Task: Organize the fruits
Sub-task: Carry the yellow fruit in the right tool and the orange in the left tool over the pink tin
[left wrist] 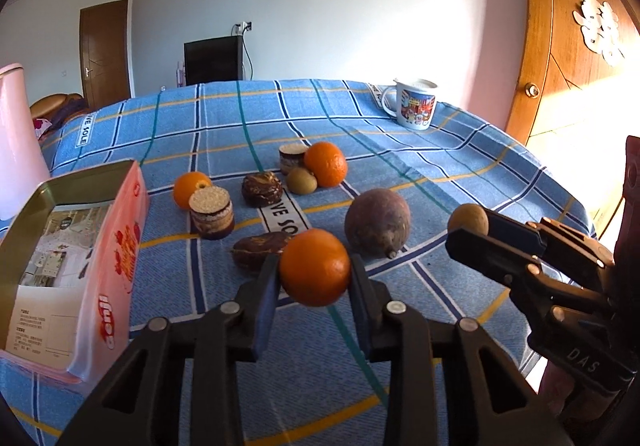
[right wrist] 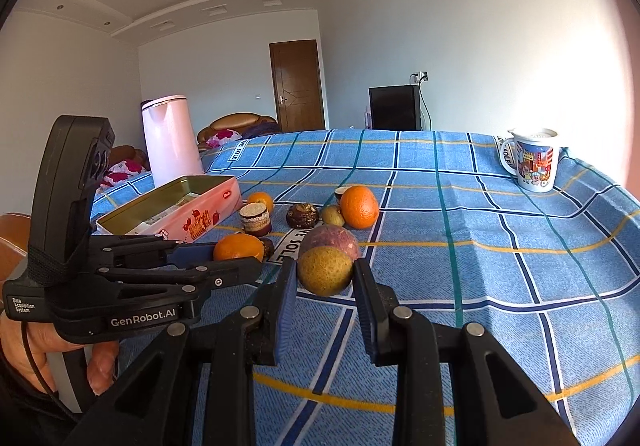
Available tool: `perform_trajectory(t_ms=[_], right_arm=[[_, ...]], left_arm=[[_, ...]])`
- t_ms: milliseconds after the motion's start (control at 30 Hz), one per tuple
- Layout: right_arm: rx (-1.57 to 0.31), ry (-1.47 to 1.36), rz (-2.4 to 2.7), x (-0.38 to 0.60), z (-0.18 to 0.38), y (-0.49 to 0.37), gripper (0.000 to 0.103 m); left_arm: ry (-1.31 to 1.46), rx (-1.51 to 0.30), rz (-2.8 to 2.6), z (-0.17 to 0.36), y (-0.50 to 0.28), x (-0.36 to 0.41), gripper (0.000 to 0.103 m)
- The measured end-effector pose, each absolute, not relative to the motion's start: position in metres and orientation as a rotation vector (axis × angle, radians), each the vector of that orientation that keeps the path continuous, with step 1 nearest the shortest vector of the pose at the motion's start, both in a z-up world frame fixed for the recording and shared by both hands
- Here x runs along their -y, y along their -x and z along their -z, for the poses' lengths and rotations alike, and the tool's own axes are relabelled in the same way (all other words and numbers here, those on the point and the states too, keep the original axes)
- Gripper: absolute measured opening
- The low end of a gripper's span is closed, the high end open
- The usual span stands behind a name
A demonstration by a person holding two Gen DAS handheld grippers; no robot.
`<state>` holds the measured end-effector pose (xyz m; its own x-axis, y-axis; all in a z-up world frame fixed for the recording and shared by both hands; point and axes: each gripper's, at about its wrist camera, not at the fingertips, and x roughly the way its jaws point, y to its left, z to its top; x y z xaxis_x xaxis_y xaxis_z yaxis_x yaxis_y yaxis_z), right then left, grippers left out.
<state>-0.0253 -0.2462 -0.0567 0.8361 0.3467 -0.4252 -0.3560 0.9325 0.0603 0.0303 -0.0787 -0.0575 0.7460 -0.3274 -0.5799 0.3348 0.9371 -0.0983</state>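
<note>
Over the tablecloth | left gripper clamps orange | right gripper clamps kiwi

In front of me is a table under a blue checked cloth. On it lie an open pink tin, two oranges, round cakes, a purple fruit, a mug.
</note>
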Motion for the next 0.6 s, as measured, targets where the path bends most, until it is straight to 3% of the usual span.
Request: perform_trajectory(t_ms=[600], right_arm=[[-0.394, 0.099, -0.474, 0.193, 0.027, 0.003, 0.030]], left_arm=[[0.033, -0.519, 0.257, 0.034, -0.022, 0.025, 0.035]])
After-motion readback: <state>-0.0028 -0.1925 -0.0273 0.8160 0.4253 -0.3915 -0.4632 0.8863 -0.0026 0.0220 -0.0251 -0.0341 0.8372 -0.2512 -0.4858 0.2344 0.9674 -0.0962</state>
